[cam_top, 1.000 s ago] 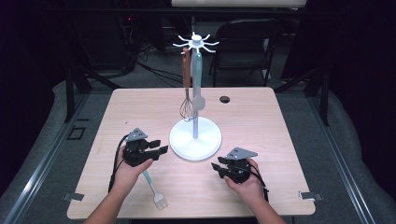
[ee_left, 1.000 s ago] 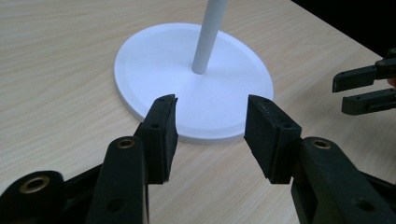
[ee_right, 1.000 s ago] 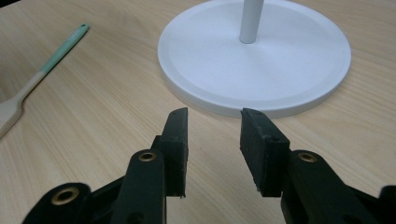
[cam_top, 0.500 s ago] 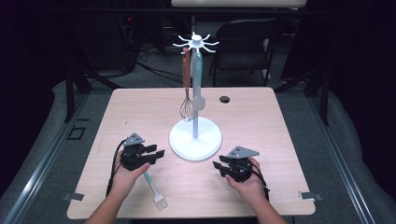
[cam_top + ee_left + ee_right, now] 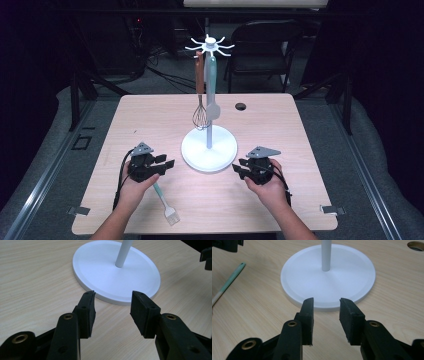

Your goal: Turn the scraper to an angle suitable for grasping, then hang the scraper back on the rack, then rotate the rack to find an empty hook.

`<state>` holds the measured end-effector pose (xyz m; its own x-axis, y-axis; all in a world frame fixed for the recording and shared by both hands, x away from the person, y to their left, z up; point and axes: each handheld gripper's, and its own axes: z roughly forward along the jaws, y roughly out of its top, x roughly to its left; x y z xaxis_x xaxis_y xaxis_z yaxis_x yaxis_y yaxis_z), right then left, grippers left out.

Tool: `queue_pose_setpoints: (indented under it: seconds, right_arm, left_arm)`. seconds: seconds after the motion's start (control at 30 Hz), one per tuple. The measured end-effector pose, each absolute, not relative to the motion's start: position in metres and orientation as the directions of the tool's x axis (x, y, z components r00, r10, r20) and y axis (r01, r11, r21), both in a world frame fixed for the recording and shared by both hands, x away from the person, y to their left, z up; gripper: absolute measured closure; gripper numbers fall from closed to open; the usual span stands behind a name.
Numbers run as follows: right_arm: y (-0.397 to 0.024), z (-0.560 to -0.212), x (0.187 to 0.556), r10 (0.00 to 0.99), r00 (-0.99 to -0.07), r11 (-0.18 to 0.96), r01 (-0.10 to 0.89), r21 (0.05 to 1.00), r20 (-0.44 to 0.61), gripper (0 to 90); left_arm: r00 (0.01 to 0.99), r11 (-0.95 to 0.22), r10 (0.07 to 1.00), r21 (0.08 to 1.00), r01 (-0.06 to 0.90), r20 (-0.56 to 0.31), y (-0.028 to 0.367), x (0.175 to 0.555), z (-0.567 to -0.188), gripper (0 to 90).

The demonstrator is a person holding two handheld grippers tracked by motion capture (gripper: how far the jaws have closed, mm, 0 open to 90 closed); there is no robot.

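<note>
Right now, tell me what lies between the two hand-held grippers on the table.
The round white base of the utensil stand sits between the left hand-held gripper and the right hand-held gripper, seen in the high view.

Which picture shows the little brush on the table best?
The high view: the whole brush lies on the table by the left gripper, bristles nearest the person. The right gripper view catches just its green handle.
</note>
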<state>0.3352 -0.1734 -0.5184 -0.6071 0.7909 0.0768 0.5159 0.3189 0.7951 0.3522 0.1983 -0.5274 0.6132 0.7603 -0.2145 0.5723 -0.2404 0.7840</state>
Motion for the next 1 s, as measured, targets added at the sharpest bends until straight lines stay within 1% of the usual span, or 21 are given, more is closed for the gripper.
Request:
queue_pose_setpoints:
  seconds: [0.27, 0.7, 1.0]
  right_arm:
    - [-0.177, -0.496, 0.343, 0.788, -0.614, 0.342, 0.475, 0.811, 0.028, 67.3]
    - [-0.173, -0.471, 0.357, 0.774, -0.633, 0.355, 0.443, 0.823, 0.007, 74.2]
    - [-0.167, -0.445, 0.371, 0.762, -0.647, 0.373, 0.412, 0.831, -0.021, 76.2]
  left_arm:
    - [0.614, -0.244, 0.761, 0.783, 0.572, -0.211, 0.199, 0.353, -0.528, 54.4]
    - [0.613, -0.241, 0.761, 0.785, 0.571, -0.213, 0.2, 0.353, -0.528, 54.4]
    - [0.61, -0.236, 0.763, 0.785, 0.572, -0.215, 0.201, 0.354, -0.528, 54.5]
